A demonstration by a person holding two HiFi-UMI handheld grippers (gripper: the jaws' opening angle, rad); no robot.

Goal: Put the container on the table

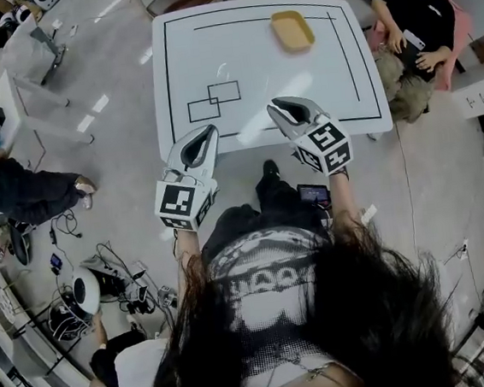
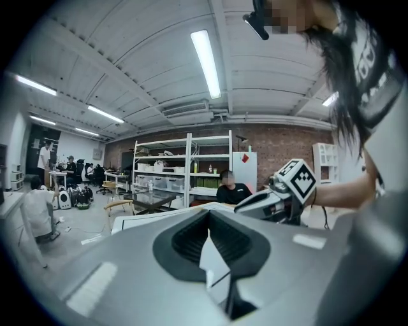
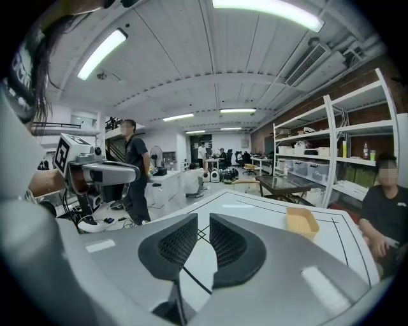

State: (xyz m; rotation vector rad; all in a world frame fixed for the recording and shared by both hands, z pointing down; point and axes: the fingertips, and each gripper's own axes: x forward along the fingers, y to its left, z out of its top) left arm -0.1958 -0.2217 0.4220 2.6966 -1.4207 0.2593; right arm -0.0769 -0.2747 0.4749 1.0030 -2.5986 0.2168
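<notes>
From where I stand, the risk is a clumsy reach. The right gripper (image 1: 277,105) has its jaws only a narrow slit apart with nothing between them. If it went for the container (image 1: 292,30) like that, I'd expect it to shove the rim instead of straddling it, and the light tray could skid over the counter (image 1: 236,56) toward the seated person (image 1: 415,3) at its right corner. The left gripper (image 1: 209,132) is clenched on nothing, so it offers no help.

The yellow container already rests flat on the counter, in the upper right of the head view just inside the black outline. The 2 grippers hang over the counter's near edge at frame centre. The container lies well apart from both, above and slightly right of the right gripper.
</notes>
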